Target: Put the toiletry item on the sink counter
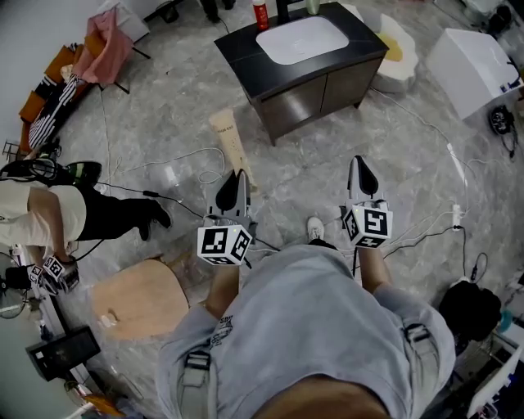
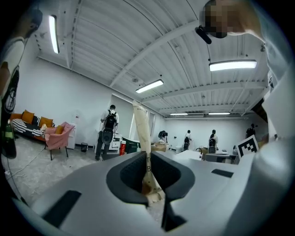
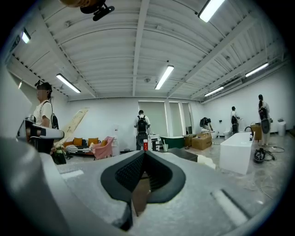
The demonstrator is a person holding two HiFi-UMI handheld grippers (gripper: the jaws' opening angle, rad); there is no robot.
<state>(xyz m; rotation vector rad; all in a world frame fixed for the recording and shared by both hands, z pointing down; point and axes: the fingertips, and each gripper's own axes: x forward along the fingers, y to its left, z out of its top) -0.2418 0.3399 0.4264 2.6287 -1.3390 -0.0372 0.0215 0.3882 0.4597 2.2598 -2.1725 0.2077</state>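
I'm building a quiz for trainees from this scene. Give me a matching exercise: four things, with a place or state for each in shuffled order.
1 beige tube
2 red bottle
3 right claw
4 pink chair

A shut
B on the sink counter
C on the floor, far left
D in the left claw

Pairs: 1-D, 2-B, 3-A, 4-C

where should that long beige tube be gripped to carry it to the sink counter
Grip the beige tube across its thinner dimension, coming from the end nearest the person. The left gripper is shut on it that way, near one end, so most of its length sticks out toward the sink counter. A hold nearer mid-length would probably wobble less.
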